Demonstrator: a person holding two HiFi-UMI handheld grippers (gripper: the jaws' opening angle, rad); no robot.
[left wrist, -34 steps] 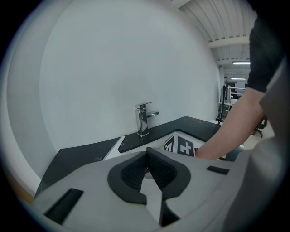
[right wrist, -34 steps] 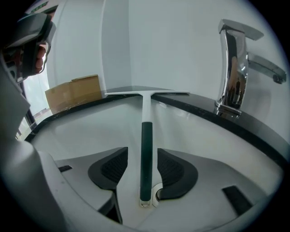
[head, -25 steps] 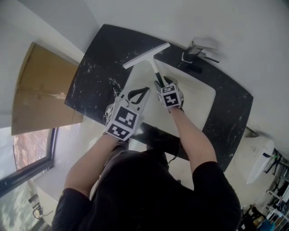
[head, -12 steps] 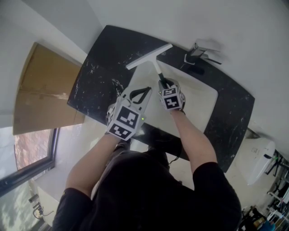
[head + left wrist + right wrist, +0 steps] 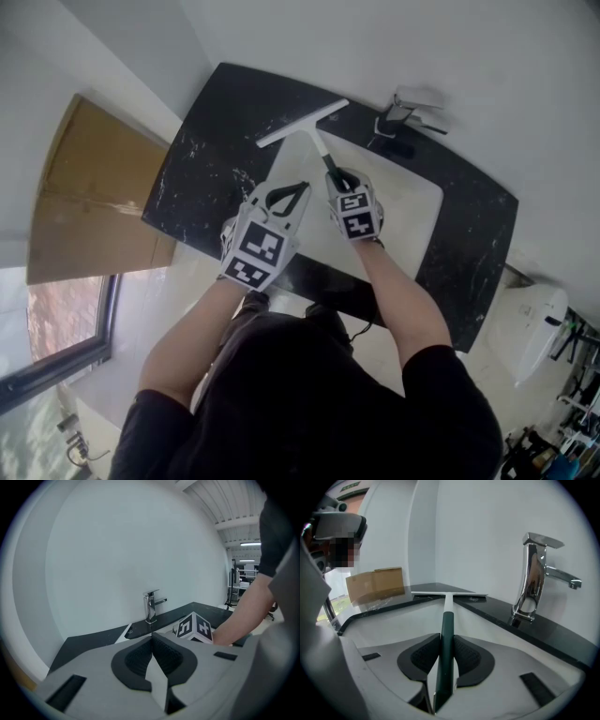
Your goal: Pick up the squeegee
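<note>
**Squeegee pinched at handle**

The squeegee (image 5: pixel 310 129) is gripped by its dark handle in the right gripper (image 5: pixel 338 177), whose jaws are pressed onto it. Its white blade is held across the back corner of the sink (image 5: pixel 412 202), by the black counter (image 5: pixel 202 159); contact there cannot be told. The faucet (image 5: pixel 405 111) stands near. The left gripper (image 5: pixel 287 195) is held beside, jaws pressed together, empty.

Your left gripper (image 5: pixel 151 638): jaws together, nothing between them.
Tap (image 5: pixel 150 606): chrome, upright, at 12 o'clock beyond the jaws, standing on the counter.
Counter (image 5: pixel 82 643): black, running from 9 o'clock to 3 o'clock.
Marker cube (image 5: pixel 194 627): at 2 o'clock, just beside your arm (image 5: pixel 243 616).
Wall (image 5: pixel 117 550): white, behind the tap.
</note>
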